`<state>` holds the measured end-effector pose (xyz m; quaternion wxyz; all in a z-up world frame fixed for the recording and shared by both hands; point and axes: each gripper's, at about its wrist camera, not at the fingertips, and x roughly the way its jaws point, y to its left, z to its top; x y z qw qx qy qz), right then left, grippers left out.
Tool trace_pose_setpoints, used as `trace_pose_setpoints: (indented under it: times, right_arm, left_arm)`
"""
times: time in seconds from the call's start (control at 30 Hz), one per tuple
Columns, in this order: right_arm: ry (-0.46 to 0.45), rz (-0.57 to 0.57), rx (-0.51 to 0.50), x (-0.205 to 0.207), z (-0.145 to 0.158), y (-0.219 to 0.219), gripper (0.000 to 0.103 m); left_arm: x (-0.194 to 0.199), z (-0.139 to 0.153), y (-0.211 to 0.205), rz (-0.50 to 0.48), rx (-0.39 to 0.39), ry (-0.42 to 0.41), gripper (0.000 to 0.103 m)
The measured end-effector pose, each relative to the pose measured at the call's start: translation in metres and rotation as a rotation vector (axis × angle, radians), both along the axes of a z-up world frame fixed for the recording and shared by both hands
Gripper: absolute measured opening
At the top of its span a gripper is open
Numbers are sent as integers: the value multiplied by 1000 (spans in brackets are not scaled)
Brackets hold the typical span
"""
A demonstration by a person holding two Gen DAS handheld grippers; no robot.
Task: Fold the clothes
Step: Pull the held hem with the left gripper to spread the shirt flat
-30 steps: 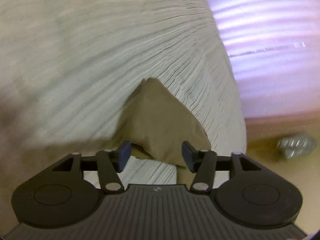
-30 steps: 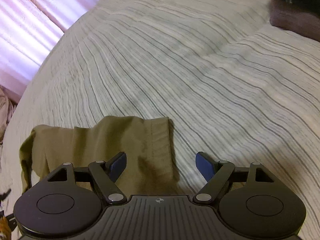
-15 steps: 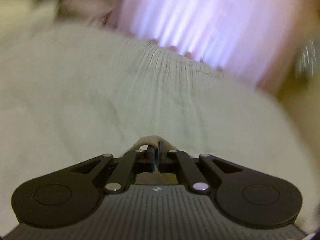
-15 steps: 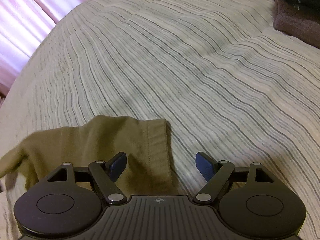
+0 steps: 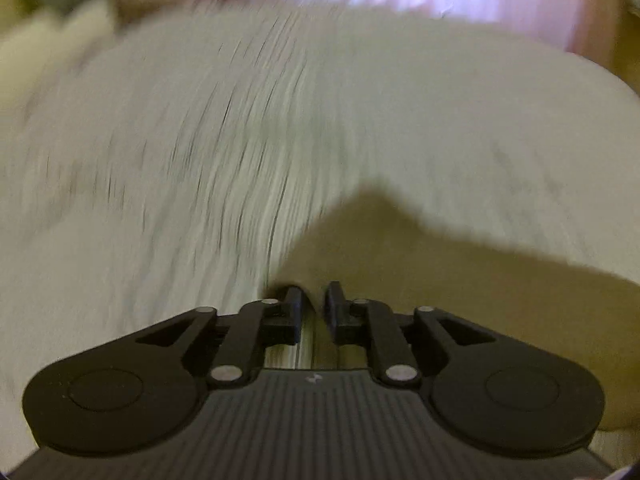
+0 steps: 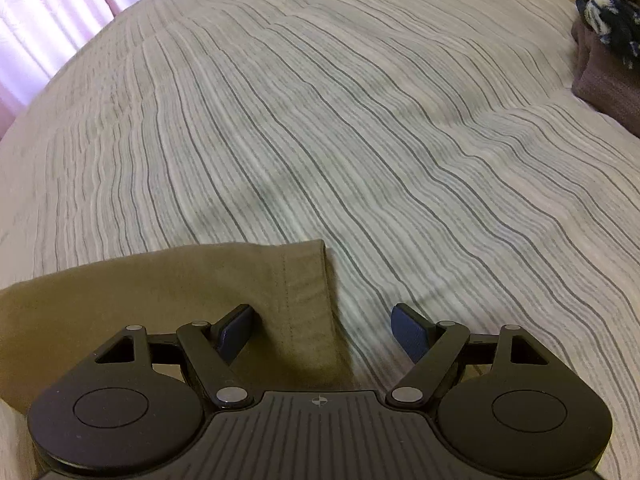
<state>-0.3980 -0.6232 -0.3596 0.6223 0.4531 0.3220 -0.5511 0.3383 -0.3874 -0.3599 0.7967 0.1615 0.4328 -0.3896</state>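
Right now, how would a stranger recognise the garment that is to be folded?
Find the bedspread with thin grey stripes. On its near edge lies the olive garment, flat, with a stitched hem. It is plain, unlike the dark patterned pile far right.

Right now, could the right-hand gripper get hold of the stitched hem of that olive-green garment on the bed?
Probably yes. The right gripper is wide open, and the garment's stitched hem lies flat on the striped bedspread just ahead, between its fingers, with nothing over it. It would likely only need to lower and close.
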Motion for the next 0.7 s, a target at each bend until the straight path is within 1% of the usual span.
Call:
trace_pose_setpoints:
  times: [0.03,0.1,0.2,0.27,0.33,0.37,0.4,0.53,0.57,0.6,0.67,0.7]
  right_arm:
    - [-4,0,0,1,0,-1,79]
    - [-18,1,2,1,1,-4,79]
    - [-45,-23,11,-2,-1,-8,79]
    - [-50,-41,15,-1,-4,-11,79]
    - [-41,-42,14,3,-6,-12,79]
    - [-34,-41,13,6,-7,-12,79]
    - [-25,-36,12,8,-8,-12,79]
    - [-2,-25,14,13,-8,-12,79]
    - [-3,-27,16,12,-8,-12,79]
    - [-3,-30,16,12,-9,-12,79]
    - [5,-38,18,14,-10,-13,80]
    - [10,-44,16,15,-11,-13,80]
  left_arm:
    - [4,-4,13,81,-53,64,18]
    - [13,-6,37,232,-185,193,33]
    - [36,-11,56,414,-350,339,41]
    - [48,-18,59,482,-419,416,42]
    - [56,-26,49,501,-466,465,41]
    - [60,-30,43,508,-489,488,26]
    - [53,-24,37,447,-491,448,1]
    - [8,15,9,97,-458,194,0]
    - [-17,23,0,-51,-410,126,0]
    - [-48,30,-10,-222,-346,55,0]
    - [-99,27,-18,-451,-262,0,0]
    - [-118,19,-21,-514,-230,-8,0]
